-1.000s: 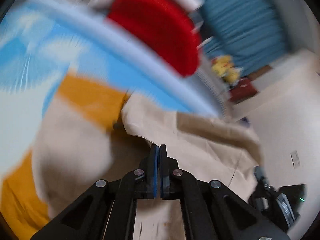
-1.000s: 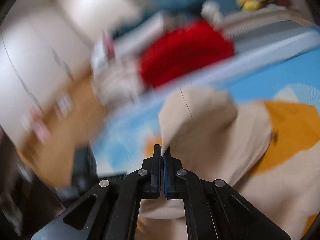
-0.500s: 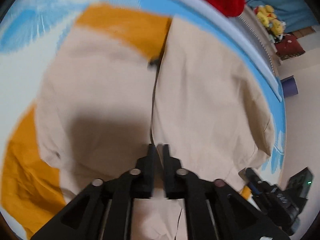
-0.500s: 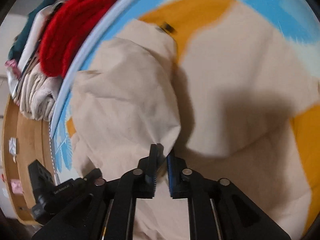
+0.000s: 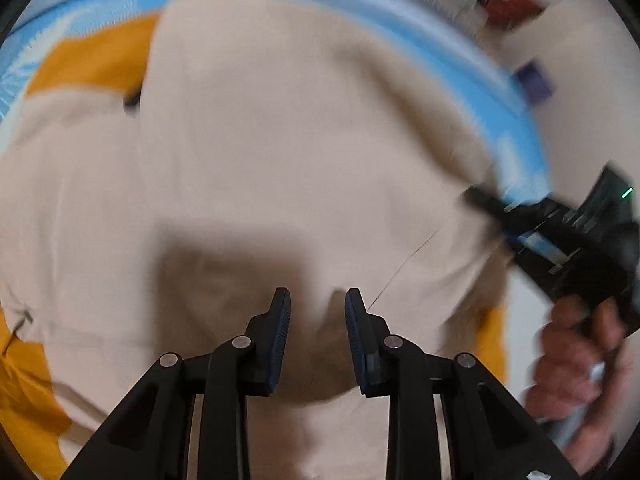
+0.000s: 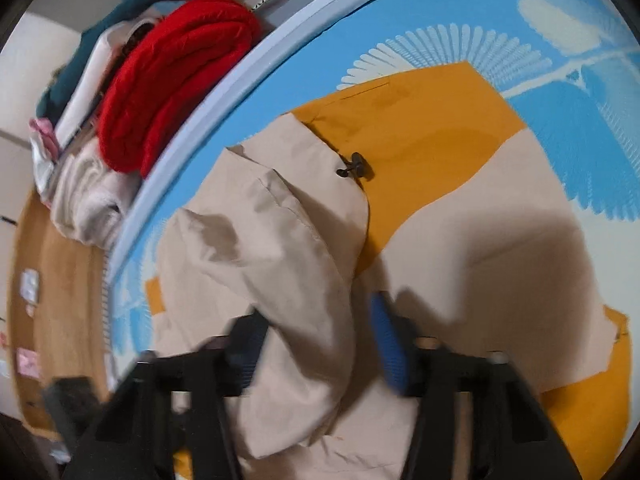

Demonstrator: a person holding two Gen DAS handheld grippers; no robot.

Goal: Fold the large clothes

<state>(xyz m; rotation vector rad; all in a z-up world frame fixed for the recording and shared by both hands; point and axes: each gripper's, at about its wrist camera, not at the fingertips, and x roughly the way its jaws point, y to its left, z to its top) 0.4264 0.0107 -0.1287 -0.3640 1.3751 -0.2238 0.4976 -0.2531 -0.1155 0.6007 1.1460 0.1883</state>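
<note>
The beige and orange jacket (image 6: 460, 216) lies spread on the blue patterned mat (image 6: 500, 12), with one beige side laid over onto the middle. Judging by that, a first fold is down and the rest, an orange part near the mat's far edge included, is left. The left gripper (image 5: 316, 312) hangs over the fabric with jaws apart, holding nothing. The right gripper (image 6: 316, 328) is spread too, a fabric lobe lying between its fingers, seemingly loose though blur hides contact. A red blanket (image 6: 172, 80) crowds the mat's far rim; the mat's right side offers room.
</note>
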